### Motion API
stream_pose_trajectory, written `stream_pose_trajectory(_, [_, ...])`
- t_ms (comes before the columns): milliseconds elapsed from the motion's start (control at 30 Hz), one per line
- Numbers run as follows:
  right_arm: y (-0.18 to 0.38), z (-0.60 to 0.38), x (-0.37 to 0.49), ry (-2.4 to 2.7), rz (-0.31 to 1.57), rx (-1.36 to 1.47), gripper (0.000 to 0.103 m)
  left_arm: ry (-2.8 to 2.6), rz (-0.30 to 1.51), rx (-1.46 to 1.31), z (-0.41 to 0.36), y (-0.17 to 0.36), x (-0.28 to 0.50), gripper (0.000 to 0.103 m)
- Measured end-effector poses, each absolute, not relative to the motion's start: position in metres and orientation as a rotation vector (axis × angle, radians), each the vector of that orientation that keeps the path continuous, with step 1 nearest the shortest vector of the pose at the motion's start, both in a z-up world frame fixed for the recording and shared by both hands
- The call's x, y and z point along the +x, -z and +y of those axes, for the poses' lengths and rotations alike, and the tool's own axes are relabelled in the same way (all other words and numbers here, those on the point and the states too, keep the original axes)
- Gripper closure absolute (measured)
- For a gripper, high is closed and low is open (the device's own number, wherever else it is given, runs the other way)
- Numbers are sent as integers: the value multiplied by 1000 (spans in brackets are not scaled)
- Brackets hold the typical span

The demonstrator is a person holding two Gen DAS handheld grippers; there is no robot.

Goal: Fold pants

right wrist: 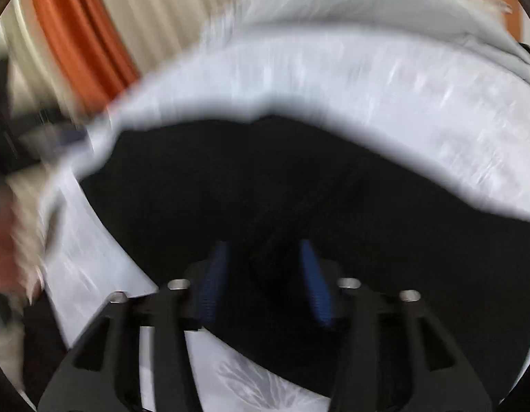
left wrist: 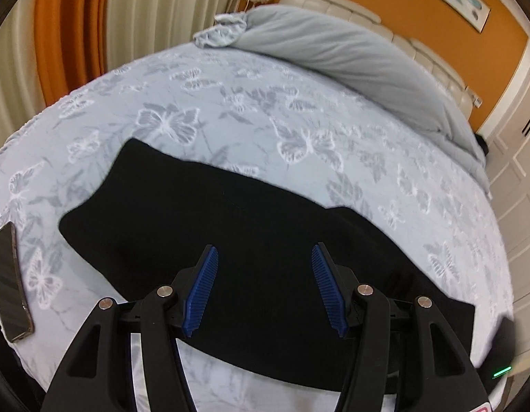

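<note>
1. Lying flat on the butterfly-print bedspread (left wrist: pixel 251 103): black pants (left wrist: pixel 230 213), stretching as a long band from the left-centre of the left wrist frame down to its lower right, so the long axis is running left-to-right across the frame and slightly downhill.
2. Hovering over the near long edge of that band: left gripper (left wrist: pixel 265 285), blue pads (left wrist: pixel 201 292) standing apart, released, gripping nothing, cloth showing dark in the gap behind them.
3. Pointing down over the same dark cloth at the lower centre of the right wrist frame: right gripper (right wrist: pixel 265 281), pads partly spread; pants (right wrist: pixel 282 189) filling the space between them, but blurring too heavily to tell whether cloth is being pinched or merely passing behind.
4. Judging nearness: both tools sitting at the near edge, neither clearly closer; likely calling for a lift across the short axis.
5. Showing only in the left wrist view: a phone (left wrist: pixel 10 281) at the left edge beside the pants, a grey duvet (left wrist: pixel 350 55) at upper right, sharp outlines.
6. Showing only in the right wrist view: a blurred hand (right wrist: pixel 7 240) at far left.
</note>
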State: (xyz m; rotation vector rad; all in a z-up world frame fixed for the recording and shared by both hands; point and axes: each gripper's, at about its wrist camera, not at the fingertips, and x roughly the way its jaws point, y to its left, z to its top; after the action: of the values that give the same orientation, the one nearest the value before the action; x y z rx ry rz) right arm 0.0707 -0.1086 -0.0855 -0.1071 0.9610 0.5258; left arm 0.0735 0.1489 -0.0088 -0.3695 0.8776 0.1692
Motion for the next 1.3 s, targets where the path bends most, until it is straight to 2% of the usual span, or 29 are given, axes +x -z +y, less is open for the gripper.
stream_pose_trajectory(133, [29,-151,64,-533,841,38,58,-152,909,-392,150,14,74,48])
stream_pose_trajectory(233, [26,-176,75,-407,806,78,56,-168,882,-401,155,8,70,46])
stream_pose_trajectory(300, [47,-174,91,-353,837,84,63,-176,874,-396,156,7,70,44])
stream_pose_trajectory(367, [68,-166,106,-325,864,88,85,-184,880,-389,155,8,70,44])
stream_pose_trajectory(433, [90,-148,117,-378,932,83,97,-180,896,-390,156,12,71,44])
stream_pose_trajectory(533, [93,-119,114,-384,889,-24,98,-162,932,-389,160,21,73,42])
stream_pose_trajectory(633, [78,-134,122,-429,939,100,98,-167,959,-420,179,29,77,38])
stream_pose_trajectory(733, [55,-173,121,-312,925,131,94,-205,974,-466,208,35,77,38])
stream_pose_trajectory(800, [44,-213,116,-217,930,181,64,-231,964,-477,224,34,74,38])
stream_pose_trajectory(833, [39,-242,106,-139,918,227,33,-239,957,-477,229,33,72,38])
stream_pose_trajectory(867, [38,-270,95,-70,904,267,29,-242,954,-476,234,32,69,38])
stream_pose_trajectory(900, [40,-284,89,-45,917,280,29,-232,956,-477,237,31,68,37])
stream_pose_trajectory(1000, [59,-328,72,-32,1005,370,29,-223,967,-486,242,33,67,26])
stream_pose_trajectory(1233, [113,-367,42,-120,1108,676,30,-245,1000,-635,261,50,61,25])
stream_pose_trajectory(1300, [121,-354,35,-198,1095,715,34,-241,991,-621,254,47,61,25])
